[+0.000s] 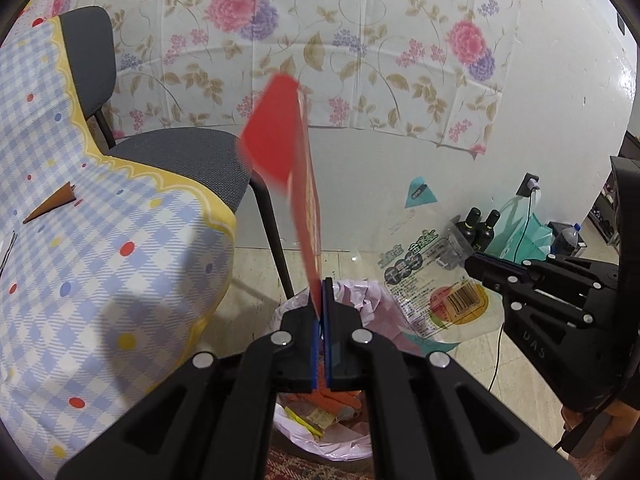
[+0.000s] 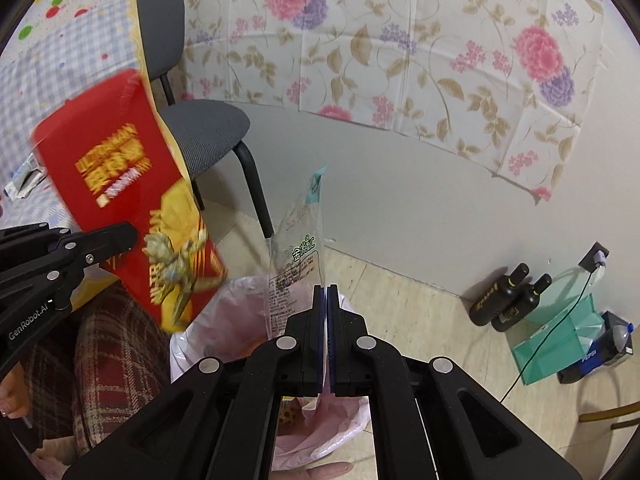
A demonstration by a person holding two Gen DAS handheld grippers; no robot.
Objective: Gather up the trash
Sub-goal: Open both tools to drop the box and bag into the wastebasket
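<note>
At lower centre of both views I hold a red packet (image 1: 308, 184) in my left gripper (image 1: 322, 292) and a clear wrapper (image 2: 294, 264) in my right gripper (image 2: 325, 292), fingers clamped, above the part-filled bin (image 1: 348, 432), while 1 orange scrap (image 1: 52, 204) waits on the tabletop (image 1: 100, 280).

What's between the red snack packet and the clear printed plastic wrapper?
Only open air above the pink-lined trash bin; nothing separates the red snack packet and the clear printed plastic wrapper, as the right wrist view shows.
</note>
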